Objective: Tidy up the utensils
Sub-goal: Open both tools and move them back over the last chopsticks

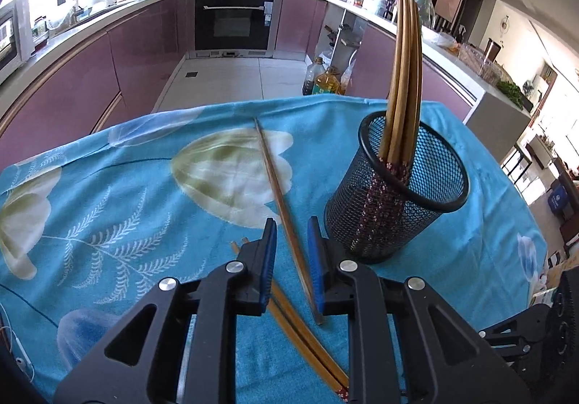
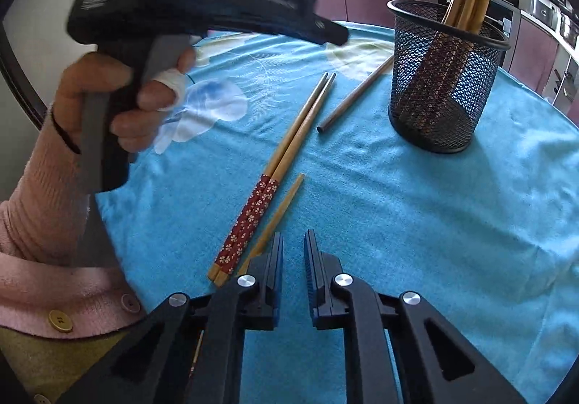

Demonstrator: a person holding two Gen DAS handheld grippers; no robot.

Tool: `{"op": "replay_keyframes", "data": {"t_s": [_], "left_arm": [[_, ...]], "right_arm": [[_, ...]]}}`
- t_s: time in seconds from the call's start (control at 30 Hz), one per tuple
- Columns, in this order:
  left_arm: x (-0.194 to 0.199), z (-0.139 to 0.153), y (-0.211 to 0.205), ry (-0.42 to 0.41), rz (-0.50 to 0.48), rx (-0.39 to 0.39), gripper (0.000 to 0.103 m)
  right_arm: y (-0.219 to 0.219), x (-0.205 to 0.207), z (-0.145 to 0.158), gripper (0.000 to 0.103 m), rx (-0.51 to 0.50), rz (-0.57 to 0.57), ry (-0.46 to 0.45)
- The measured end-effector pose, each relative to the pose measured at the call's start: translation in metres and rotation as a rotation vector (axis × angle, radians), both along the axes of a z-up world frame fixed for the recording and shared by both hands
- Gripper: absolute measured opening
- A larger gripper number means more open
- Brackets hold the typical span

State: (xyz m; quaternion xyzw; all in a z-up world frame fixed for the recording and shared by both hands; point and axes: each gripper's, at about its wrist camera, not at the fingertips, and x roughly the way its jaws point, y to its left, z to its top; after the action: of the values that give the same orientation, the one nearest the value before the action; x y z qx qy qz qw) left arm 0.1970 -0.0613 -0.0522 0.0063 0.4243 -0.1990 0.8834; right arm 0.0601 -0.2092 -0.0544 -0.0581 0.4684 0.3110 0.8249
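Several chopsticks [image 2: 286,154] lie loose by the mesh holder [image 2: 439,78]; thin, stiff, light (likely slick), best pinched mid-shaft. Left gripper [image 1: 291,237] straddles one chopstick [image 1: 286,208], jaws narrowly parted, gripping nothing; right gripper [image 2: 294,248] likewise empty.

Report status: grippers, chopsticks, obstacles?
Left gripper open over a loose chopstick. Right gripper open, empty. Other chopsticks lie on cloth. Mesh holder unobstructed.

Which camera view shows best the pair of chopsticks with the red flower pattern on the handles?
The right wrist view: the pair of chopsticks lies whole on the blue cloth, with the pattern plain. The left wrist view shows the pair mostly hidden behind the left gripper.
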Motion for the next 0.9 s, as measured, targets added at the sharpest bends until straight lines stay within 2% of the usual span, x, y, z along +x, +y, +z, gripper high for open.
{"op": "replay_keyframes", "data": {"t_s": [0.3,0.4,0.53,0.67,0.9], "left_arm": [[0.032,-0.036,-0.033,0.058,0.001,0.142,0.017],[0.035,-0.043,-0.036,0.061,0.016,0.155,0.017],[0.033,-0.042,-0.038,0.053,0.029,0.159,0.01],[0.023,-0.031,-0.031,0.027,0.059,0.11,0.008],[-0.019,0.006,0.014,-0.034,0.118,-0.042,0.008]], "right_arm": [[-0.016,0.001,0.002,0.013,0.047,-0.027,0.007],[-0.018,0.001,0.002,0.017,0.055,-0.028,0.009],[-0.019,0.003,0.001,0.02,0.063,-0.032,0.009],[-0.021,0.004,0.004,0.02,0.077,-0.037,0.0],[-0.012,-0.005,0.006,0.02,0.061,-0.001,-0.001]]}}
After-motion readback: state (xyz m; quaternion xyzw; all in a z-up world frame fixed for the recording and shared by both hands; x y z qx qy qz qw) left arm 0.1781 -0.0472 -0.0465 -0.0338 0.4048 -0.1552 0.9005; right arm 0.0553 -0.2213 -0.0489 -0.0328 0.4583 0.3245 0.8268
